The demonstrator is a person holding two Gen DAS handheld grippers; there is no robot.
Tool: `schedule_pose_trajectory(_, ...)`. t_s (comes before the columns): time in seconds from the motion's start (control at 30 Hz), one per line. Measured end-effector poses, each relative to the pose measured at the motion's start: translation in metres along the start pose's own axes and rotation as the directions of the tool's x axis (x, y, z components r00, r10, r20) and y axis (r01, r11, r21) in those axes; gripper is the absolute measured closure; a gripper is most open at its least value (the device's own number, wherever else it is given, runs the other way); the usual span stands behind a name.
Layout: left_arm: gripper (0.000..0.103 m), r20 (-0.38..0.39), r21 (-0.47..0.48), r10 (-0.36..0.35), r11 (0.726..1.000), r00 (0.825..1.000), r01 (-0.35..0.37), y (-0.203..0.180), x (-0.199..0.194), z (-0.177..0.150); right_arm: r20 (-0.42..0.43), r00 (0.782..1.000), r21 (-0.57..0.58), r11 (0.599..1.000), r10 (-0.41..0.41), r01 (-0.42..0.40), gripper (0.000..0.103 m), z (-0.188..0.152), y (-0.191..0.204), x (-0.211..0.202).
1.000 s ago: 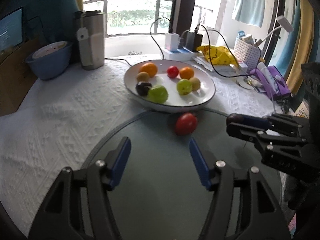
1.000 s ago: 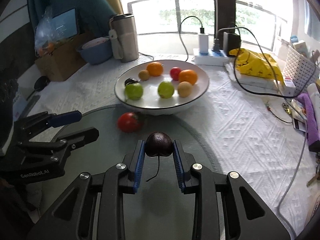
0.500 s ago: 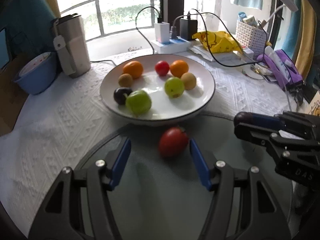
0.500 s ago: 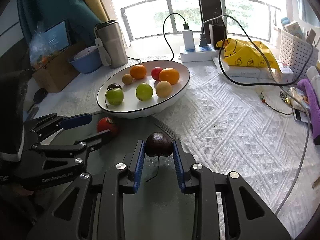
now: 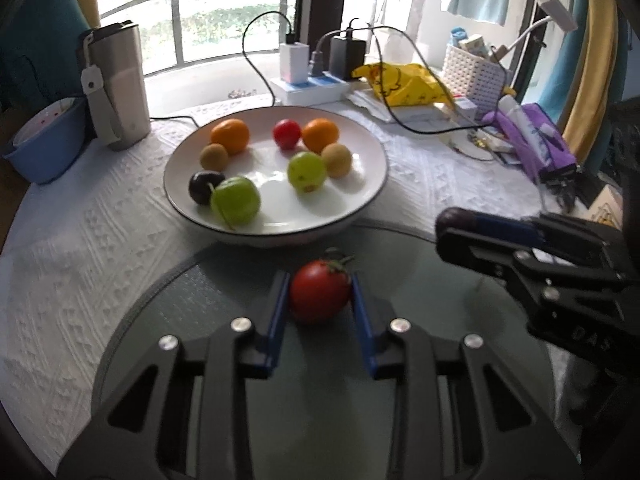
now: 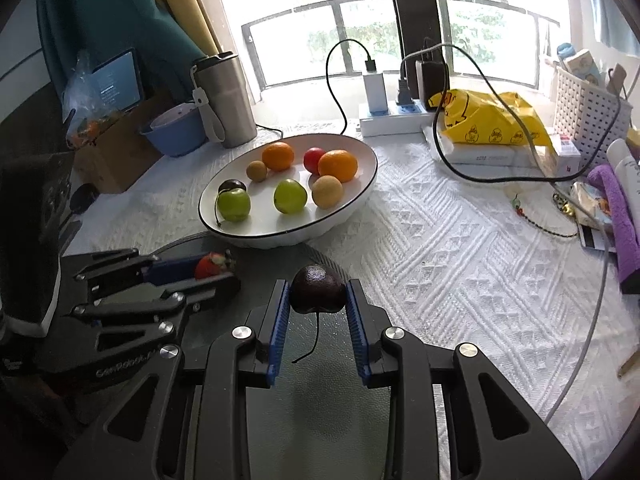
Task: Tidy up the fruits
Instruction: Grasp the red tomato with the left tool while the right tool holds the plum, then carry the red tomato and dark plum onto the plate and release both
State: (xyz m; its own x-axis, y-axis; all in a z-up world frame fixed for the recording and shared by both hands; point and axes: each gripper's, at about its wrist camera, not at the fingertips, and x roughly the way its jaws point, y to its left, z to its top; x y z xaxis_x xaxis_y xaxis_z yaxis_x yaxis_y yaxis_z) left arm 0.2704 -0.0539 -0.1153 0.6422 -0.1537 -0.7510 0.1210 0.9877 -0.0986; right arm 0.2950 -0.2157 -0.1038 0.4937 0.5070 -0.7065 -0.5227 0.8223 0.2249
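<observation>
A white bowl [image 5: 360,204] [image 6: 352,204] holds several fruits: oranges, green ones, small brown ones, a red one and a dark cherry [image 5: 202,186]. My left gripper [image 5: 320,298] is shut on a red tomato [image 5: 320,296] on the dark glass mat, just in front of the bowl. It also shows in the right wrist view [image 6: 210,266]. My right gripper [image 6: 318,300] is shut on a dark cherry [image 6: 318,288] with its stem hanging down, held above the mat to the right of the left gripper.
A steel tumbler [image 5: 116,84] and a blue bowl [image 5: 44,148] stand at the back left. A power strip with chargers and cables [image 5: 308,84], a yellow bag [image 5: 404,80], a white basket [image 5: 476,68] and purple items [image 5: 536,140] crowd the back right. A white textured cloth [image 6: 460,248] covers the table.
My left gripper has moved forward around the tomato and closed on it. My right gripper has kept hold of the cherry and shifted slightly.
</observation>
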Motion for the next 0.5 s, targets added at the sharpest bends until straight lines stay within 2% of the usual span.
schedule_pose_trajectory(0.27, 0.071, 0.063, 0.024, -0.017, 1.000, 0.998, 0.015, -0.006, -0.023, 0.013, 0.033, 0.999, -0.014, 1.000, -0.022, 0.022, 0.073, 0.014, 0.001, -0.013)
schedule_pose_trajectory(0.5, 0.071, 0.090, 0.023, -0.019, 1.000, 0.996, 0.017, 0.000, -0.022, 0.031, 0.053, 0.998, -0.030, 0.999, -0.032, 0.034, 0.073, 0.031, 0.002, -0.016)
